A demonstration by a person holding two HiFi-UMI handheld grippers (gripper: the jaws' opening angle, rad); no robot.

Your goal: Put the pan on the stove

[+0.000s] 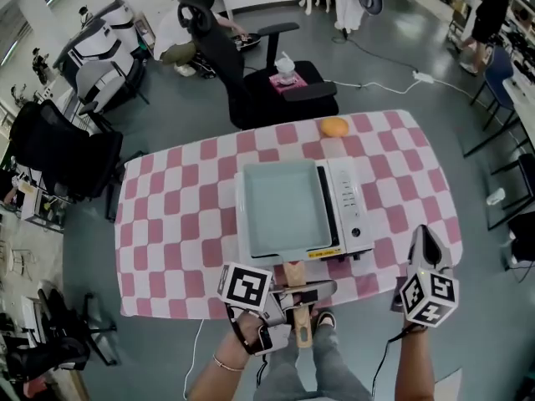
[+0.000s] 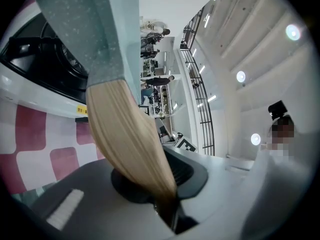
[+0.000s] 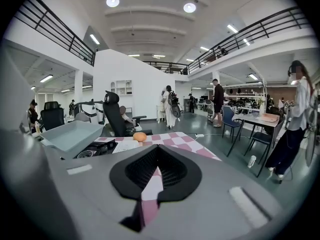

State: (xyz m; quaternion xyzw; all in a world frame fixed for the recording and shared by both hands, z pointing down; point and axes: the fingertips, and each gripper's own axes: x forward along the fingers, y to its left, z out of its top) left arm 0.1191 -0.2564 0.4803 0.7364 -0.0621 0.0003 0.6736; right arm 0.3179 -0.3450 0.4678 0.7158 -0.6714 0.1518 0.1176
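Head view looks steeply down on your counter point(image 1: 184, 224), covered with a pink-and-white checked cloth whose edges hang over the sides. A white stove point(image 1: 349, 199) sits near the middle of it, with its control strip on the right. The square, pale blue-green pan point(image 1: 280, 209) lies flat on the stove, and its wooden handle point(image 1: 294, 274) points back toward you over the counter's near edge. The fingers of your left gripper point(image 1: 299, 297) come in from the side and are clamped on that handle; the left gripper view shows the wood wedged between them. Your right gripper point(image 1: 426, 241) hangs over the near right corner of the counter, well apart from the stove. Its fingers are drawn together to a thin slit with only checked cloth showing through, so they hold nothing. An orange point(image 1: 334, 127) rests on the far side of the cloth, clear of the stove. Behind the counter stands a black office chair point(image 1: 251, 73) with a pink box point(image 1: 287, 75) on its seat. The floor point(image 1: 376, 57) is glossy grey-green, and a white cable runs across it to a power strip point(image 1: 422, 77). More dark chairs and equipment crowd the left side. In the right gripper view the room is a tall white hall with a black-railed upper gallery, round ceiling lights, desks and several people standing.
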